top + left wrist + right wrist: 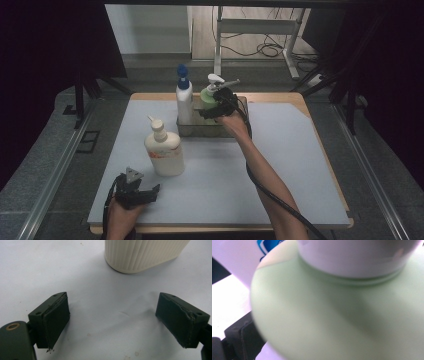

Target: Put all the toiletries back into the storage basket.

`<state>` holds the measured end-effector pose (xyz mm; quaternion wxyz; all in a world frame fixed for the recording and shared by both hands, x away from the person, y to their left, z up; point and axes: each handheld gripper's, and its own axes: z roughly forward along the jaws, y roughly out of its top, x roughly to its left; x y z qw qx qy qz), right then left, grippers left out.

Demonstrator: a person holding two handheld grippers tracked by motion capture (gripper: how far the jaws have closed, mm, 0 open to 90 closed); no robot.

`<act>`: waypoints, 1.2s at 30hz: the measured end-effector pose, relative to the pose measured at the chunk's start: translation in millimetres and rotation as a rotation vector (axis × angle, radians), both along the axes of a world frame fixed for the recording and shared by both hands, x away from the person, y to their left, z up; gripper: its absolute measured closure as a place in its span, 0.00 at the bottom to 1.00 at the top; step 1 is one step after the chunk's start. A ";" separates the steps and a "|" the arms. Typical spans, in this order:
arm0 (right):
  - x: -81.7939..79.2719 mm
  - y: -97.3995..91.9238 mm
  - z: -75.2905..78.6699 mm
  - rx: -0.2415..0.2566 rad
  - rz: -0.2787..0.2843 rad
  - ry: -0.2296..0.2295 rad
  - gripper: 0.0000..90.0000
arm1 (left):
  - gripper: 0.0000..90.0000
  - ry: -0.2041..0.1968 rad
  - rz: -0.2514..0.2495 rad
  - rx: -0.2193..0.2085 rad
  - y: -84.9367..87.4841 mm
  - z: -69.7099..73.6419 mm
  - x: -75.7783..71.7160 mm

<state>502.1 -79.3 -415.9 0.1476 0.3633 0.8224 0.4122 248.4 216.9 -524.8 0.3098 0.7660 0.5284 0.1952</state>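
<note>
My right gripper [212, 111] reaches into a clear bin [200, 131] at the back of the table and stands around a pale green pump bottle [208, 99]. In the right gripper view the green bottle [324, 322] is very close between the jaws. One black finger [240, 336] sits at its left edge, and the other is hidden. I see no clear squeeze on the bottle. My left gripper [140, 182] rests open and empty near the front edge. Just ahead of my left gripper [112, 307] stands a cream ribbed pump bottle [142, 255], also seen on the mat as the cream bottle [164, 150].
A white bottle with a blue cap [184, 97] stands in the bin to the left of the green one. A grey mat [290, 165] covers the wooden table. The right gripper's cable [270, 192] trails along the forearm.
</note>
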 end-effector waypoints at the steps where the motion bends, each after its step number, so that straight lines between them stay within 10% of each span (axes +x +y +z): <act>1: -2.6 -1.5 0.2 -0.006 0.003 -0.012 0.00 | 0.13 0.000 0.000 0.000 0.0 0.0 0.0; 24: -23.1 -37.8 -7.9 -0.010 0.018 0.018 0.17 | 0.13 -0.002 0.001 -0.001 -0.1 -0.2 0.0; 36: -27.8 -61.1 -11.1 -0.015 -0.002 0.056 0.69 | 0.13 -0.003 0.002 -0.003 -0.2 -0.3 0.0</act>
